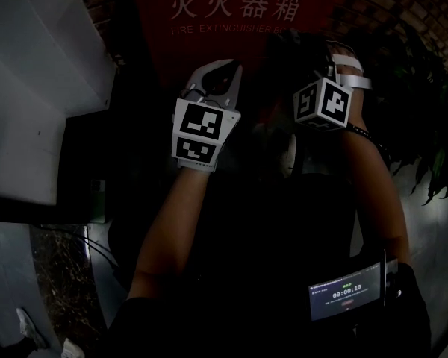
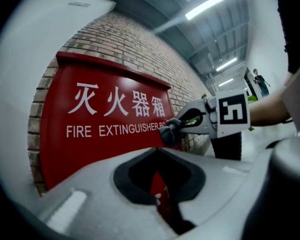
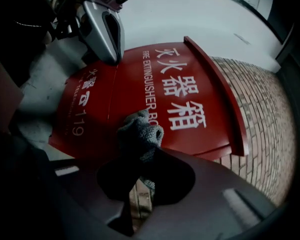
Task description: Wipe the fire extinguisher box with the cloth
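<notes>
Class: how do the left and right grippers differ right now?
The right gripper is shut on the grey cloth, held against the fire extinguisher box; the left gripper is shut on nothing. The right gripper is at the lettering's end; the left gripper nearer its middle. Both face the box.

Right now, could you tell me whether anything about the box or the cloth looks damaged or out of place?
Nothing stands out. The fire extinguisher box stands against the brick wall, its red front unbroken and lettering clean; the right gripper holds a bunched grey cloth at its front.
</notes>
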